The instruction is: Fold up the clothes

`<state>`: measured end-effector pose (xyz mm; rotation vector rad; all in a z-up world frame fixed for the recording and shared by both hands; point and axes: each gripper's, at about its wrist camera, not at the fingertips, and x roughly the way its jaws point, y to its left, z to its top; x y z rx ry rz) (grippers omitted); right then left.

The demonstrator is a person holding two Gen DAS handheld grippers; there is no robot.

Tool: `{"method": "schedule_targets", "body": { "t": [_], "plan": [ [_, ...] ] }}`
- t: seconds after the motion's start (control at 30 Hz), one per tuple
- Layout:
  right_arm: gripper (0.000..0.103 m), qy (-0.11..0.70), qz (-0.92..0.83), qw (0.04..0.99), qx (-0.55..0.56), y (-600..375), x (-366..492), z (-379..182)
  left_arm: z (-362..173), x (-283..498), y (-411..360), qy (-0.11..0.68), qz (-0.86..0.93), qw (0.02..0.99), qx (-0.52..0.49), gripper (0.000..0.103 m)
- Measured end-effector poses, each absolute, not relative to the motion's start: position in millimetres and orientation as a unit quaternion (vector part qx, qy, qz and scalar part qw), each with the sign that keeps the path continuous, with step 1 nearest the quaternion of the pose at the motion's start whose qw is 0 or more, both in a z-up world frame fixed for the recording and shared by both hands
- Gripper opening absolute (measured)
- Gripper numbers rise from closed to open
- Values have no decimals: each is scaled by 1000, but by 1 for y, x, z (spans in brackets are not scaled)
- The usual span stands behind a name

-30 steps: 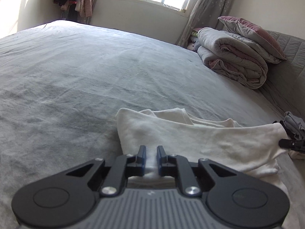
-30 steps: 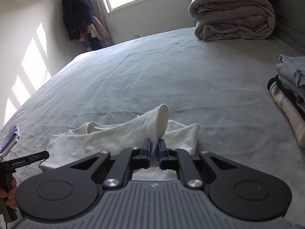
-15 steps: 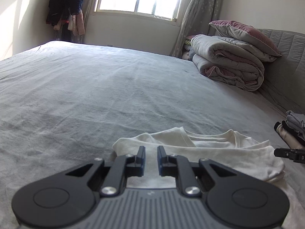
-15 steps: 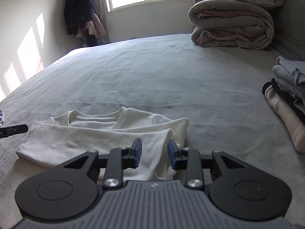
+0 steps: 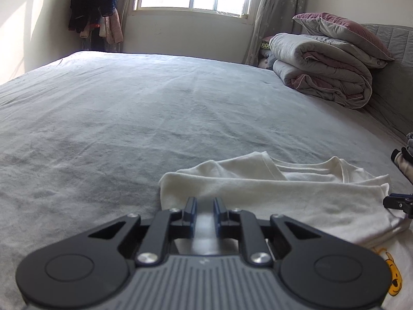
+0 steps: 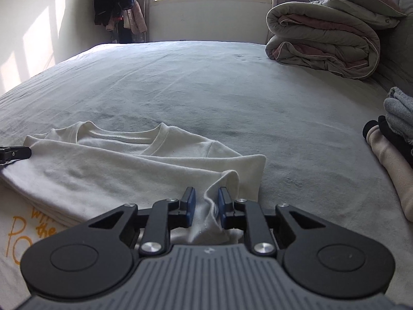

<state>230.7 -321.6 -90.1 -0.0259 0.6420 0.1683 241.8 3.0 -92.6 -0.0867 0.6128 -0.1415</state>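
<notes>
Shirt (image 6: 124, 165) now flat, "the" print; left tongs (image 5: 205, 204) opening, right tongs (image 6: 206, 197) closing around fabric.

cut off: folded clothes stack (image 6: 395, 139) by right edge, orange lettering (image 6: 18, 232) by left edge, cartoon bear print (image 5: 393, 276) by right edge | hidden: T-shirt (image 6: 116, 165) near hem behind gripper body | indeterminate: hanging garments (image 5: 95, 7), too dark to tell apart

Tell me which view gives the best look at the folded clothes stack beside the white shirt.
The right wrist view. There the folded clothes stack shows grey, black and cream layers on the bed, right of the white shirt. The left wrist view catches only a sliver at its right edge.
</notes>
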Motion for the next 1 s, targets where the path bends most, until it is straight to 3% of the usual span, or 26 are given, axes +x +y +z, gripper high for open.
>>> {"method": "schedule_targets", "body": {
  "t": [0.07, 0.27, 0.6, 1.0],
  "plan": [
    [27, 316, 88, 945, 1, -324, 219, -83, -85, 231, -3, 304, -69, 949, -40, 28],
    [31, 332, 98, 937, 43, -327, 173, -75, -80, 187, -13, 305, -68, 949, -52, 34],
    [30, 361, 88, 927, 57, -334, 92, -84, -95, 100, -17, 351, -58, 933, -44, 36],
    [31, 364, 115, 924, 26, -334, 19, -89, -102, 8, -12, 331, -74, 941, 4, 41]
  ]
}}
